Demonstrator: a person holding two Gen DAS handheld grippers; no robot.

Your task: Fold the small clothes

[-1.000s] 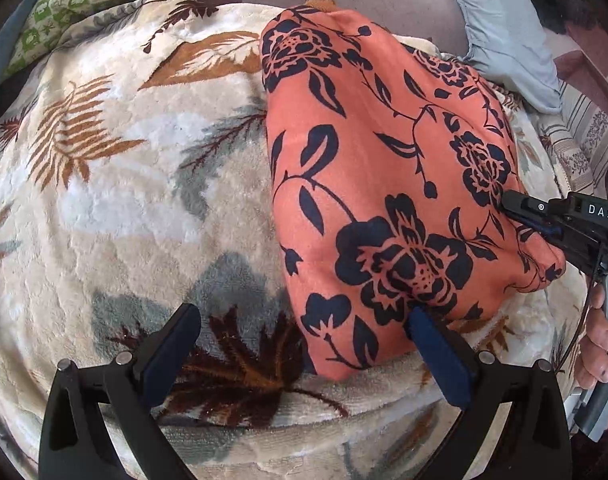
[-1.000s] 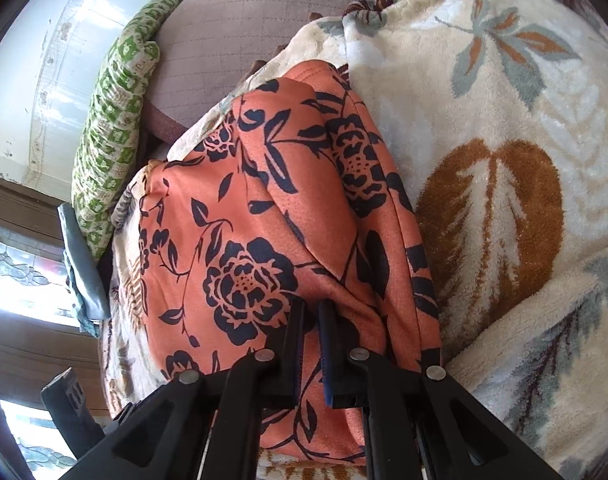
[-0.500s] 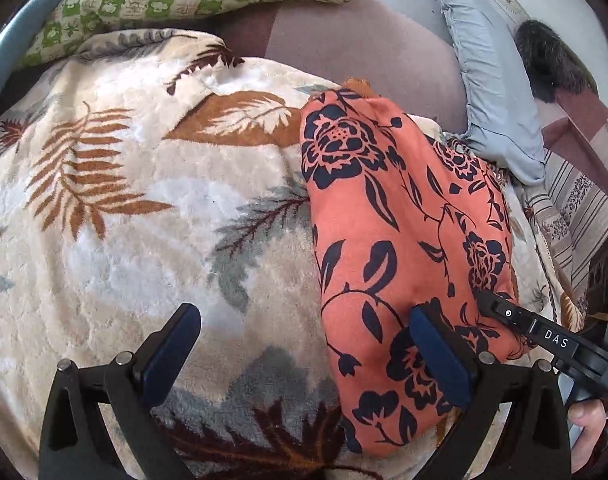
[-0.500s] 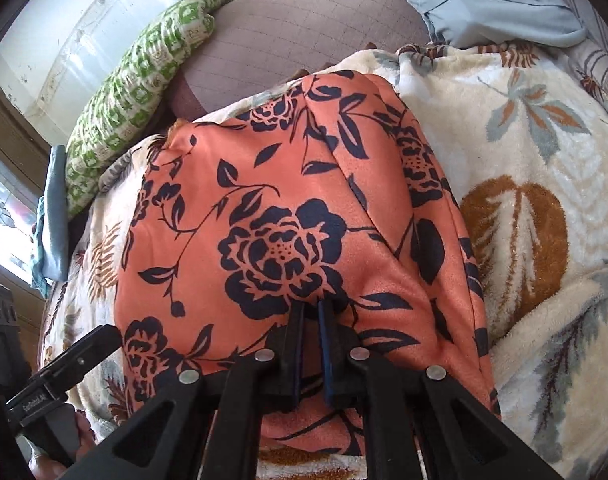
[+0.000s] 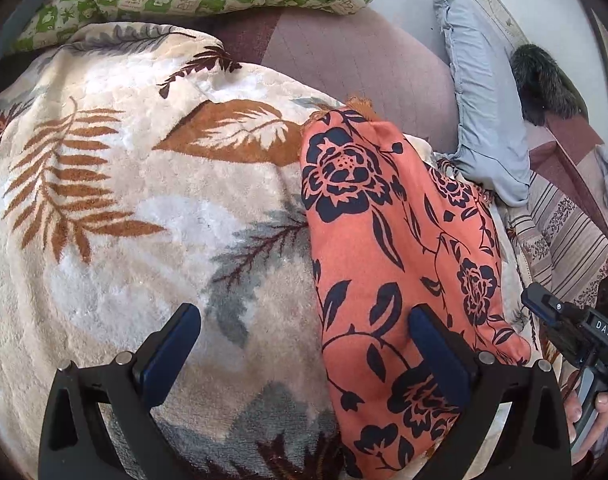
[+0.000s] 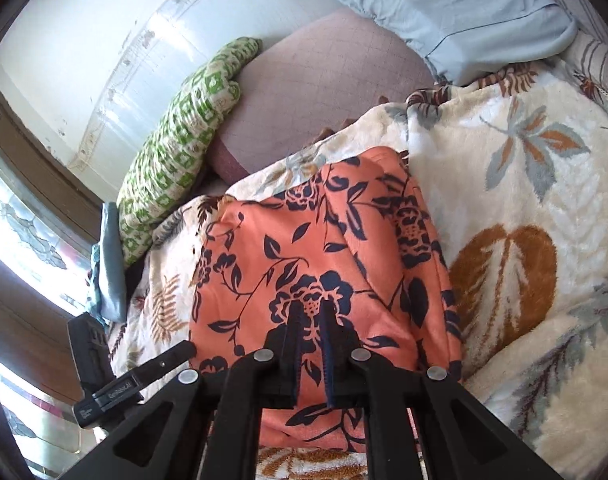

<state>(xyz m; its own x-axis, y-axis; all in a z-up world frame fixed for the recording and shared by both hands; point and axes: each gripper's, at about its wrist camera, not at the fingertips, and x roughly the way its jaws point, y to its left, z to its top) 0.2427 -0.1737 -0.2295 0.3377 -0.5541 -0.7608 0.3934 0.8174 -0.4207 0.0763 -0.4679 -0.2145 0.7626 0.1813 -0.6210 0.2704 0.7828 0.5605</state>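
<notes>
Orange floral garment point(image 6: 328, 256) lies folded flat on the fleece leaf-print blanket point(image 5: 115, 216), straight ahead of my right gripper point(image 6: 311, 322) and off to the right side of my left gripper point(image 5: 304, 354).

Right gripper: jaws have just been opening a crack; there's a narrow slit between them and I can't see fabric pinched in it. I read that as letting go after laying the fold, tips hovering over the big flower near the garment's near edge. Whether a thin layer is caught lower down, I cannot tell; the finger bodies block it.

Left gripper: jaws wide apart, holding nothing. Its right finger point(image 5: 436, 344) sits over the garment's left edge, the other over bare blanket, probably staged to press or take that edge for the next fold.

Hidden or unclear:
- near hem of the garment, under my right gripper's frame
- how many layers are stacked
- garment's far right edge, partly behind the other tool in the left view
- my hand point(image 5: 584, 412), only fingertips visible at the frame edge
</notes>
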